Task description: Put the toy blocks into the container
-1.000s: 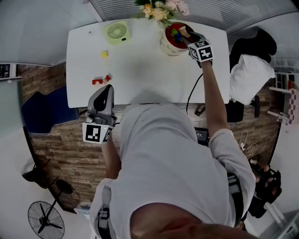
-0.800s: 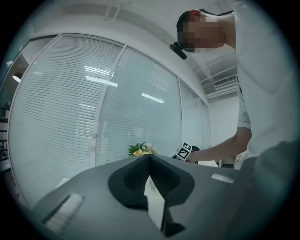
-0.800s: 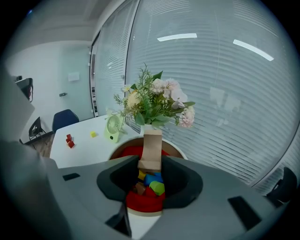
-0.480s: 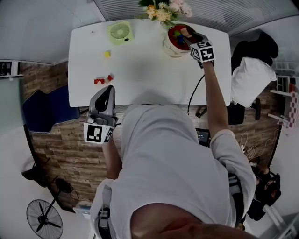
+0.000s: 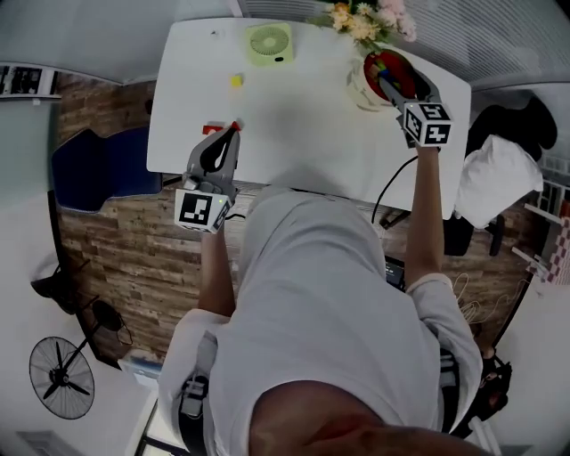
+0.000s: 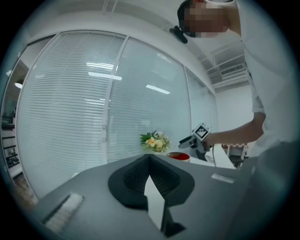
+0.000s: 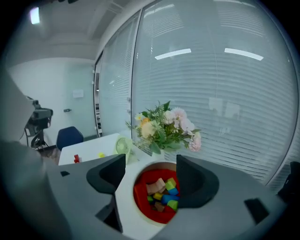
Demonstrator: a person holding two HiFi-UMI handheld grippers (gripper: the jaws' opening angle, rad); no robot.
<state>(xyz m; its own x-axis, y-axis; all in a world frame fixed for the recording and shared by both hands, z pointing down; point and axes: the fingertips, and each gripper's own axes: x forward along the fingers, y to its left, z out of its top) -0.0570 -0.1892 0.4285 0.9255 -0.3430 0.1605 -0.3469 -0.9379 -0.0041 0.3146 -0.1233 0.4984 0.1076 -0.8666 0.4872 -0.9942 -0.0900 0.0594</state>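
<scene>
The red-lined container (image 5: 381,75) stands at the table's far right and holds several coloured blocks (image 7: 161,192), a tan one on top. My right gripper (image 5: 394,86) hovers over it, jaws opening wide with nothing between them; the container (image 7: 140,202) shows straight below the gap. My left gripper (image 5: 232,134) is shut and empty, its tips over the table's near left beside red blocks (image 5: 212,130), which it partly hides. A yellow block (image 5: 236,80) lies farther back. In the left gripper view the shut jaws (image 6: 150,161) point across at the container (image 6: 178,155).
A green desk fan (image 5: 270,42) stands at the table's (image 5: 303,116) back edge, and a flower bouquet (image 5: 365,20) behind the container. A white bag or cushion (image 5: 497,178) sits right of the table, a blue chair (image 5: 89,169) on the left.
The right jaws have opened over the container, and the tan block they held now lies inside. The left gripper has moved forward, from the table's near edge to the red blocks.
</scene>
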